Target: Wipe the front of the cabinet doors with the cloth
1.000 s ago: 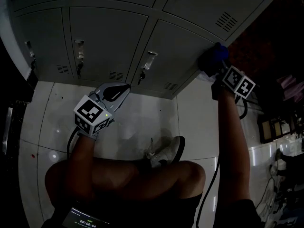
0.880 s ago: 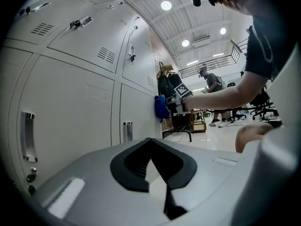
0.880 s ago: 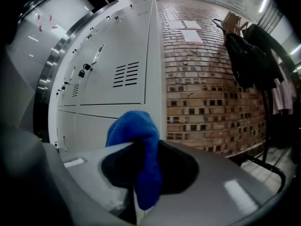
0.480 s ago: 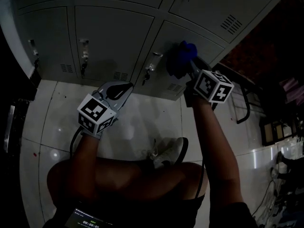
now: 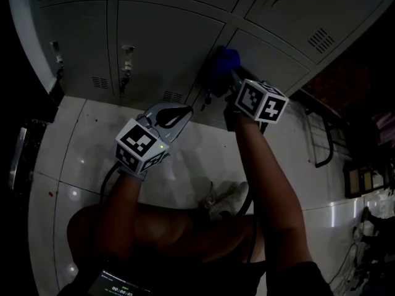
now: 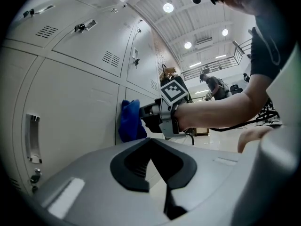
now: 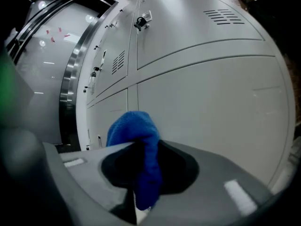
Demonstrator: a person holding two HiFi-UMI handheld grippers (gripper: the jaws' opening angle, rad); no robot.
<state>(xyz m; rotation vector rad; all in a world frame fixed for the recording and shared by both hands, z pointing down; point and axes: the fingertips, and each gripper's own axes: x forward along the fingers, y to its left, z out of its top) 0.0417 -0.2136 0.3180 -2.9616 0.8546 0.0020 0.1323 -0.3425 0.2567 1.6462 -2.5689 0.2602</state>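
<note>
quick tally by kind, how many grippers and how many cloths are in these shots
grippers: 2 (left gripper, right gripper)
cloth: 1, blue, pinched in the right gripper
total: 3

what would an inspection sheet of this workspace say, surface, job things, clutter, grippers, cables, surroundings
surface: grey cabinet doors, shut, with vents and latches; no marks made out in the dim light
job's things: blue cloth against a lower door
clutter: dark items on the floor at far right, too dim to tell
grippers: right gripper shut on the cloth; left gripper shut, empty, held off the doors
cables: dark cable trails from the left gripper
surroundings: white tiled floor, the wearer's shoe, ceiling lights, a person far off
</note>
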